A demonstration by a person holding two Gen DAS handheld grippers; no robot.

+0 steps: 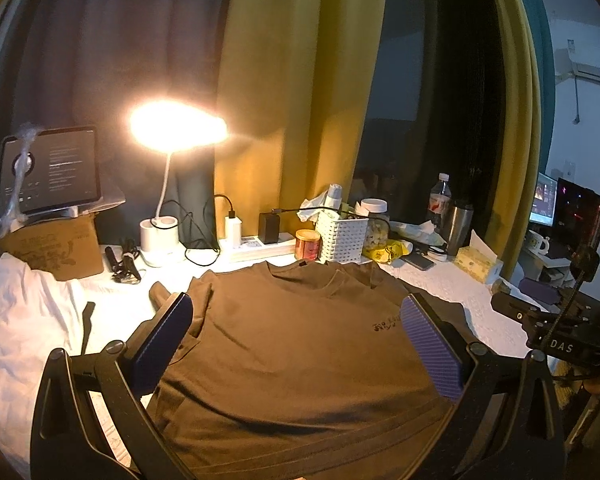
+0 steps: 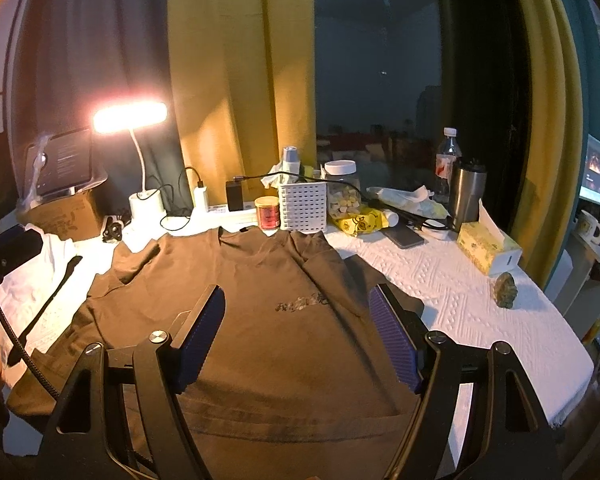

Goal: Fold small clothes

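Brown T-shirt (image 1: 300,344) lies flat beneath both wide-spread claws, left (image 1: 300,344) and right (image 2: 296,340).

a t-shirt (image 2: 268,320) lies flat on the table (image 2: 480,312), collar toward the far edge. behind the collar stand a candle jar (image 2: 267,212) and a basket (image 2: 303,208), with a lamp (image 2: 144,196) further left. a cardboard box (image 2: 66,216) sits at far left, a tablet (image 2: 60,164) on it. right of the basket stand a tumbler (image 2: 466,196) and a tissue box (image 2: 488,248).
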